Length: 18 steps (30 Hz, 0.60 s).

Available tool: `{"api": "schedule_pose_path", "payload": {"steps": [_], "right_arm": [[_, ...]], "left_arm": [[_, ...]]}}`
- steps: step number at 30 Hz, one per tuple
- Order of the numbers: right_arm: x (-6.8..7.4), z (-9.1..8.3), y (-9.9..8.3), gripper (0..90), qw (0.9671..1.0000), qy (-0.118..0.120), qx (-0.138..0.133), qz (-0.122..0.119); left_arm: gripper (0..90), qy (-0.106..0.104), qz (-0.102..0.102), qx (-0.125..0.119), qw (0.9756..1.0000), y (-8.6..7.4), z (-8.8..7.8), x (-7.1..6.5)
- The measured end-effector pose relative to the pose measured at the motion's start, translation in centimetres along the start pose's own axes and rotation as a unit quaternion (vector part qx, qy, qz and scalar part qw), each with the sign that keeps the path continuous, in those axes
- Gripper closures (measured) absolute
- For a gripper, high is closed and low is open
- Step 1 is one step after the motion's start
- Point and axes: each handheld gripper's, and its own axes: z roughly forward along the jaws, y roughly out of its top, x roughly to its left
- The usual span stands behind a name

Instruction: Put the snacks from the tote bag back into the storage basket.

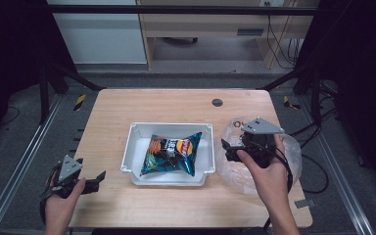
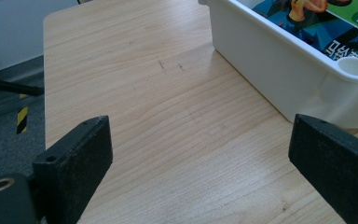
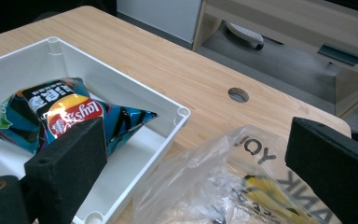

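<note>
Chip bag (image 1: 172, 153) lies inside the white bin (image 1: 133, 131) mid-tabletop, long axis running left to right. The right gripper (image 1: 231, 150), jaws spread wide and empty, hovers over the clear plastic bag (image 1: 237, 175) just right of the bin, nearer the chips than the left gripper (image 1: 94, 180), also open and empty.

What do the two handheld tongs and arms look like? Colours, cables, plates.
Both handheld tongs, left and right, are black, with blocky matte jaw pads with small round holes. Each carries a grey three-cornered plate on top and trails a black cable. Forearms are bare, no sleeves showing.
</note>
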Motion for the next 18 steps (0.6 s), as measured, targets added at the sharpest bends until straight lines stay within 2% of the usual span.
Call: {"api": "schedule_pose_path", "payload": {"steps": [8,18], "right_arm": [[-0.6,0.1,-1.7,6.0,0.9993,-0.024,0.000,0.028],[-1.2,0.6,-3.8,5.5,0.9973,-0.057,0.014,0.046]], "left_arm": [[5.7,0.000,-0.002,0.000,1.0000,0.0,0.0,-0.1],[5.6,0.002,-0.002,0.002,1.0000,-0.1,0.0,0.0]]}}
